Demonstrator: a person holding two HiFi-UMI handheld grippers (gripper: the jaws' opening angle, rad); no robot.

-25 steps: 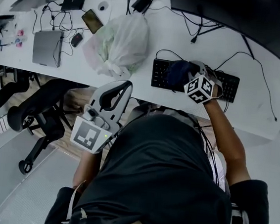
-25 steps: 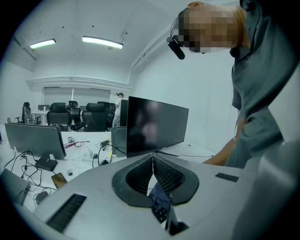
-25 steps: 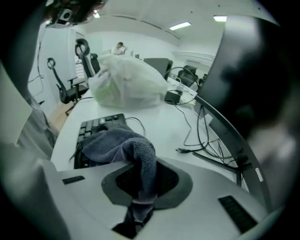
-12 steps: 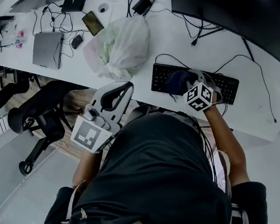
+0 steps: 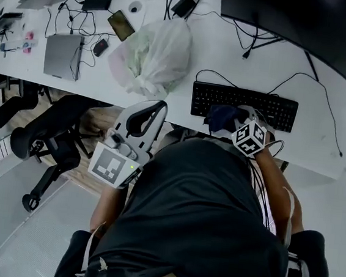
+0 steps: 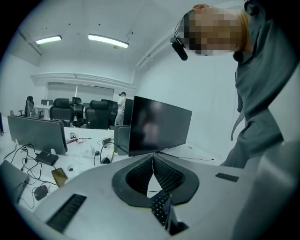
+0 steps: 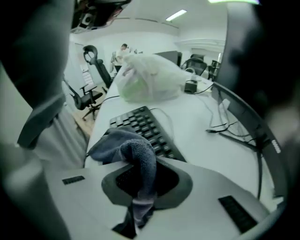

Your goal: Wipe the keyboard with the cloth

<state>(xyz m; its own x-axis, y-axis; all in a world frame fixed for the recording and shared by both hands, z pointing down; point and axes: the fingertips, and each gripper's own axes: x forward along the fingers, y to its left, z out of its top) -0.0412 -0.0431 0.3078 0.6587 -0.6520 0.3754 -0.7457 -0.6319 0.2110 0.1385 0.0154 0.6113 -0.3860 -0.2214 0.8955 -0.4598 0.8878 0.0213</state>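
I count one keyboard (image 5: 244, 105), one cloth (image 5: 223, 117), one white plastic bag (image 5: 152, 56) and one phone (image 5: 121, 25). I record two grippers: one left gripper (image 6: 153, 157) and one right gripper (image 7: 143, 164). The head view adds two black office chairs (image 5: 46, 141) (image 5: 4, 115).

This is an open-plan office: a long white desk (image 5: 313, 141) carries a monitor (image 6: 159, 126) and keyboard (image 5: 244, 105), with swivel chairs (image 5: 43, 146) and ceiling strip lights (image 6: 108, 41).

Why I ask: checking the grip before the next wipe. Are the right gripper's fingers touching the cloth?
Touching. The right gripper view shows the cloth pinched between the fingers of the right gripper, with the rest bunched up above them.
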